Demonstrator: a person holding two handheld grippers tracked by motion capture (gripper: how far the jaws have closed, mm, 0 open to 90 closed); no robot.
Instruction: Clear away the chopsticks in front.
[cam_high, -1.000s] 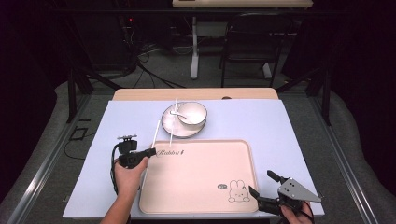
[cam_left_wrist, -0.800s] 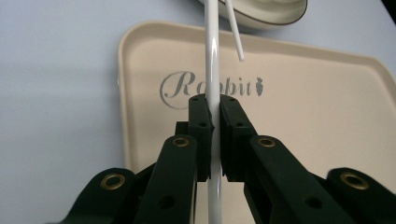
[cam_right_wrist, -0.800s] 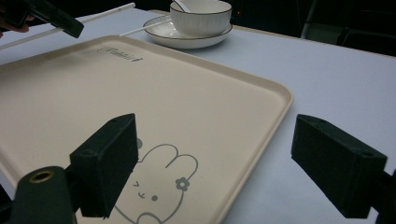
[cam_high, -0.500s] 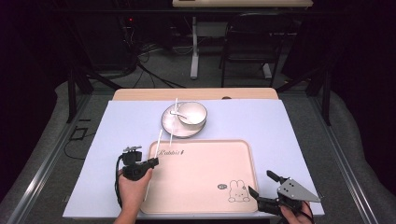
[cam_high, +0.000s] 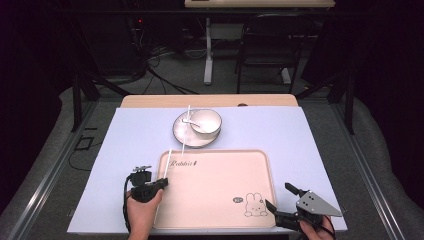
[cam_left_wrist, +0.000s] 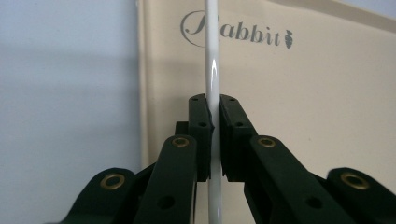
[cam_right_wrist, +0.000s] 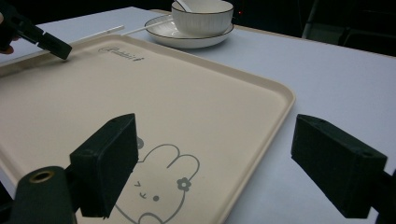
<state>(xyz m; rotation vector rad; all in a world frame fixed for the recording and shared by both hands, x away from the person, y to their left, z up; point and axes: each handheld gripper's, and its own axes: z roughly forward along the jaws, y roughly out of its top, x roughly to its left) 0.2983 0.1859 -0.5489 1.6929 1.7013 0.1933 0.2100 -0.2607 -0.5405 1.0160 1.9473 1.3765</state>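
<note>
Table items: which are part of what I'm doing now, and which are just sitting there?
In play:
- white chopstick, clamped in the left tool
- beige tray beneath it

Sitting idle:
- second chopstick on the plate
- bowl with spoon
- right tool, open

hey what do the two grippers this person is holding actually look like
Both are black. The left gripper has a black cable looping beside the hand. The right gripper carries a grey three-cornered plate on top. Close up, the jaws show brass-coloured rivets and blocky flat pads. No sleeves show.
</note>
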